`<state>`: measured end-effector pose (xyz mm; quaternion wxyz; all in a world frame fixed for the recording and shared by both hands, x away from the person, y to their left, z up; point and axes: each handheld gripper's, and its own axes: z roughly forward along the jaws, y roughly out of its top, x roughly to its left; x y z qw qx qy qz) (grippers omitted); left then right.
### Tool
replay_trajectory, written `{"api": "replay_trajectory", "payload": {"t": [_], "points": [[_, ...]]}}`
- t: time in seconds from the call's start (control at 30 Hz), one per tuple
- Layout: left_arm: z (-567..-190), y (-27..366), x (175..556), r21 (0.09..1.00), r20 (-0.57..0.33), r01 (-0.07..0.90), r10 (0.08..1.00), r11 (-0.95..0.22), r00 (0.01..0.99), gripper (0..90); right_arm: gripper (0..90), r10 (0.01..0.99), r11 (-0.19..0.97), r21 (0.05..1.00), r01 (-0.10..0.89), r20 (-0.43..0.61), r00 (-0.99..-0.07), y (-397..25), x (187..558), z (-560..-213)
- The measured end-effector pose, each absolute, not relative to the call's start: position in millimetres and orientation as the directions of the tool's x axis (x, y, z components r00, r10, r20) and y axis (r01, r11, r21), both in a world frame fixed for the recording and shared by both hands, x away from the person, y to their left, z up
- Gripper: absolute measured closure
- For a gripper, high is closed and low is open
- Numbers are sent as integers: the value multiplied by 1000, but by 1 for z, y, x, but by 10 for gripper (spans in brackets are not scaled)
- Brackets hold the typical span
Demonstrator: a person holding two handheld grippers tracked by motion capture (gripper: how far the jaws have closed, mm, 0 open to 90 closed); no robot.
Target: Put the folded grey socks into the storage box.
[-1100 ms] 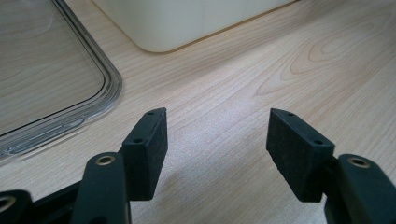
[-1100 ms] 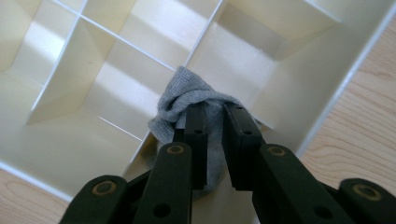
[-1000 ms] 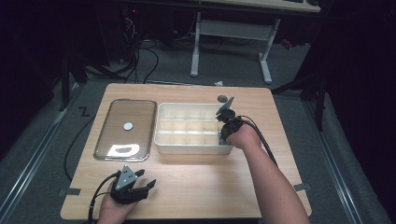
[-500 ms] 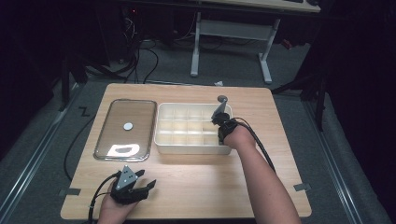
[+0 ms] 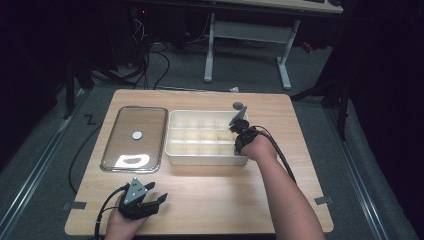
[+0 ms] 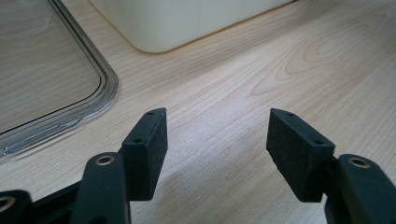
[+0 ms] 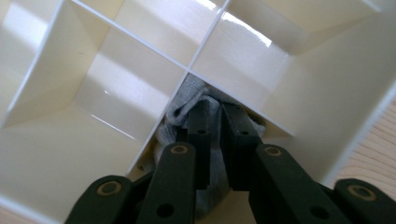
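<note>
I have a grey sock [image 7: 210,140] pinched between the jaws of my right gripper [image 7: 215,116], and it sits low in one cell of the cream divider box [image 5: 172,150], in the row of cells at the box's right end. From above, my right gripper [image 5: 243,136] hangs over that corner of the box with the wrist bent down into it. The cloth bunches against the corner where two dividers [image 7: 184,74] cross, and some of it folds up around the jaw tips.

To do this step well, I judge I should press the sock to the cell floor before letting go, then open slowly so the fabric does not cling to the pads and ride back up. I would lift straight out, staying off the thin walls, since a sideways pull could drag the sock over a divider into the next cell.

My left gripper [image 6: 215,140] rests wide open and empty on the wooden table [image 5: 225,200] near the front edge, just beside the clear lid [image 5: 135,137] that lies flat to the left of the box
</note>
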<state>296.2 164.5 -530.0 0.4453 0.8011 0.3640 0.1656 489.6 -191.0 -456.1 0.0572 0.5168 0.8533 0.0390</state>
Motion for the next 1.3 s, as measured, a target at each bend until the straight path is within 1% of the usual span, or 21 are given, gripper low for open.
{"api": "replay_trajectory", "payload": {"t": [0.1, 0.2, 0.23, 0.33, 0.37, 0.57, 0.6, 0.67, 0.7, 0.8, 0.93, 1.0, 1.03, 1.1, 1.13, 1.2, 1.3], "points": [[-530, 164, 296, 833, -57, 435, 730, -341, 682, 391, 820, 884, 468, 138, 873, -55, -465, -193, 487, -451], [-530, 164, 296, 834, -56, 435, 731, -340, 680, 391, 811, 893, 449, 166, 878, -43, -448, -195, 483, -442], [-530, 164, 297, 834, -57, 436, 731, -339, 680, 391, 809, 887, 460, 182, 869, -46, -459, -197, 482, -439], [-529, 166, 297, 833, -58, 436, 730, -341, 681, 391, 786, 892, 445, 241, 862, -39, -450, -201, 478, -425], [-529, 166, 297, 836, -56, 432, 731, -339, 680, 391, 786, 892, 445, 241, 862, -39, -450, -201, 478, -425], [-528, 168, 298, 835, -53, 432, 732, -341, 679, 391, 715, 890, 437, 309, 845, -12, -456, -206, 469, -415], [-527, 168, 298, 834, -52, 434, 733, -342, 678, 391, 703, 887, 438, 336, 834, -10, -462, -206, 465, -414], [-528, 166, 298, 836, -51, 431, 734, -340, 677, 391, 691, 883, 444, 347, 827, -11, -469, -206, 463, -413], [-528, 166, 297, 836, -52, 432, 736, -337, 675, 391, 671, 879, 445, 376, 812, -9, -477, -206, 459, -413], [-527, 165, 296, 841, -37, 420, 739, -341, 673, 399, 606, 878, 443, 407, 799, -18, -478, -207, 451, -414], [-527, 164, 296, 836, -40, 425, 734, -347, 678, 396, 572, 878, 426, 471, 772, -8, -479, -209, 436, -414], [-528, 164, 296, 832, -41, 429, 733, -351, 679, 392, 529, 876, 428, 499, 754, -23, -482, -210, 427, -413], [-528, 164, 296, 832, -42, 430, 733, -351, 679, 390, 523, 876, 428, 513, 744, -34, -481, -210, 422, -413], [-528, 163, 296, 830, -42, 431, 731, -353, 681, 390, 491, 880, 402, 553, 730, -13, -475, -213, 414, -412], [-528, 162, 295, 831, -40, 428, 730, -355, 683, 390, 469, 874, 418, 563, 713, -35, -485, -213, 407, -411], [-528, 162, 295, 831, -38, 427, 729, -356, 683, 390, 466, 872, 420, 578, 700, -45, -487, -213, 402, -411], [-528, 162, 294, 831, -39, 426, 727, -357, 686, 390, 432, 870, 407, 609, 681, -30, -492, -214, 389, -413]]}}
